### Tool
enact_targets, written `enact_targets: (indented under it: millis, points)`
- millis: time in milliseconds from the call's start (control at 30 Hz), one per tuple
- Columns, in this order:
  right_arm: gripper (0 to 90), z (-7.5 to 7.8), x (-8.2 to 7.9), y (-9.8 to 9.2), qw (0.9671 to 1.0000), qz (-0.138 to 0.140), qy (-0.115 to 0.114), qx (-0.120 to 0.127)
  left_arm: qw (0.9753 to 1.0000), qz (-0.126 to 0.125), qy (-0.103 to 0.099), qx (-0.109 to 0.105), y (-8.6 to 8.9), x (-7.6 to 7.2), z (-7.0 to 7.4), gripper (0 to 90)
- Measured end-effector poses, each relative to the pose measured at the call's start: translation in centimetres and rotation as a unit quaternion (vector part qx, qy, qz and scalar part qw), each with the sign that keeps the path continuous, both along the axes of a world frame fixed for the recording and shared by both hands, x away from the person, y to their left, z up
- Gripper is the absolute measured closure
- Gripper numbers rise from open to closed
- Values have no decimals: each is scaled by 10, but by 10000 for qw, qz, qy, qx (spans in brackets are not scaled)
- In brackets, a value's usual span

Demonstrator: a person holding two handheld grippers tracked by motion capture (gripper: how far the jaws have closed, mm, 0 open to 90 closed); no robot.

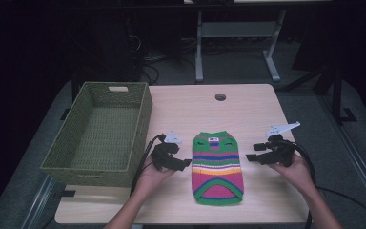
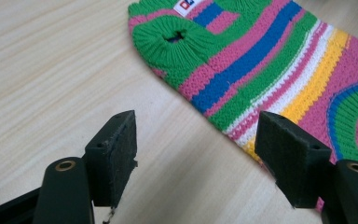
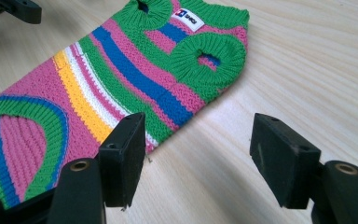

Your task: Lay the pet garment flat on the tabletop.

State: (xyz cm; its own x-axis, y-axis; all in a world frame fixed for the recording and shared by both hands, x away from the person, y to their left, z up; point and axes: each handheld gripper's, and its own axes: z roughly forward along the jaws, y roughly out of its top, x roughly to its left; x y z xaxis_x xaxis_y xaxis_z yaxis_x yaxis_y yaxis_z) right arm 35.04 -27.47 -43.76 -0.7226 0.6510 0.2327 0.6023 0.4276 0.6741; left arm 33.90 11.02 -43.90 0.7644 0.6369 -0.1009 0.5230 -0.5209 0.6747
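Black rubber pads faced each other across a wide gap on both tools, and nothing was between them. The left gripper [image 2: 196,149] hovered just above the pale wooden desk [image 2: 51,70], its jaws fully apart; the striped knitted sweater [image 2: 270,65] lay ahead of them and toward the right jaw, whose pad already stood over the long edge near the yellow and white stripes. The right gripper [image 3: 198,151] mirrored this: its jaws were also wide open and held nothing, and the sweater [image 3: 121,70] stretched away ahead of its left jaw, with that pad at the border of the pink and white stripes.

From above, the sweater [image 1: 218,167] lay flat between the two grippers, the left gripper [image 1: 171,157] beside one long edge and the right gripper [image 1: 267,153] beside the other, with the collar and its small label pointing away from the person. Farther off, beyond the left gripper, stood a green woven basket [image 1: 100,133] with nothing visible inside.

I judge that the step in hand was the approach to grasp the two side edges. The next move probably calls for lowering each jaw pair so one pad slides under the knit, then closing on the fabric, perhaps for folding it or lifting it toward the basket.
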Motion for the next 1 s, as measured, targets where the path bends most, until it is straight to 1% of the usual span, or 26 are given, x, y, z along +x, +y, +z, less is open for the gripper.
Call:
enact_targets:
  millis: [100,133,167,267,333,400,500,533,600,633,667,700,800,833,867,933,967,1000]
  points:
    - [348,-1,-4,-2,10000,-49,32,9,10000,4,10,-1,1,-4,-2,284]
    - [344,-1,-5,-4,10000,-14,-3,-28,10000,-7,0,0,2,-5,-2,281]
    - [342,-1,-7,-4,10000,-28,-12,-5,10000,-18,9,14,2,-6,-3,279]
    - [333,-1,-11,-5,10000,-46,28,-35,10000,-18,-1,3,4,-10,-4,274]
    - [335,0,-14,-6,10000,-38,-44,-23,10000,-29,1,8,6,-13,-4,269]
    - [333,0,-17,-7,10000,-46,-42,-19,10000,-38,0,9,8,-16,-5,268]
    - [330,-1,-23,-11,9999,-33,-102,5,10000,-28,10,-16,11,-20,-7,267]
    - [328,-1,-25,-11,10000,-57,-70,11,10000,-6,19,-39,12,-21,-7,266]
    - [317,-2,-27,-13,10000,-52,-44,-24,10000,-38,18,-17,13,-24,-8,264]
    - [319,-2,-29,-13,10000,-57,-56,-14,10000,-63,23,-7,14,-26,-8,264]
    - [323,-2,-31,-15,9999,-40,-114,-2,10000,-52,27,-25,14,-27,-8,264]
    - [322,-2,-33,-15,9999,-97,-82,30,10000,-74,20,-10,15,-28,-8,264]
    - [321,-5,-38,-18,9999,-74,-108,46,10000,-58,-2,-14,16,-32,-9,264]
    - [320,-5,-39,-18,9999,-104,-72,46,10000,-69,-7,8,17,-33,-9,264]
    - [310,-6,-41,-19,10000,-78,-61,13,10000,-72,0,-12,18,-34,-10,264]
    - [315,-7,-44,-21,9999,-103,-112,52,10000,-80,-25,-19,20,-37,-10,264]
    - [315,-7,-46,-22,9999,-106,-124,44,10000,-51,-7,-36,21,-38,-11,264]
    - [314,-8,-48,-22,9998,-121,-117,48,10000,-60,-30,-42,21,-39,-11,264]
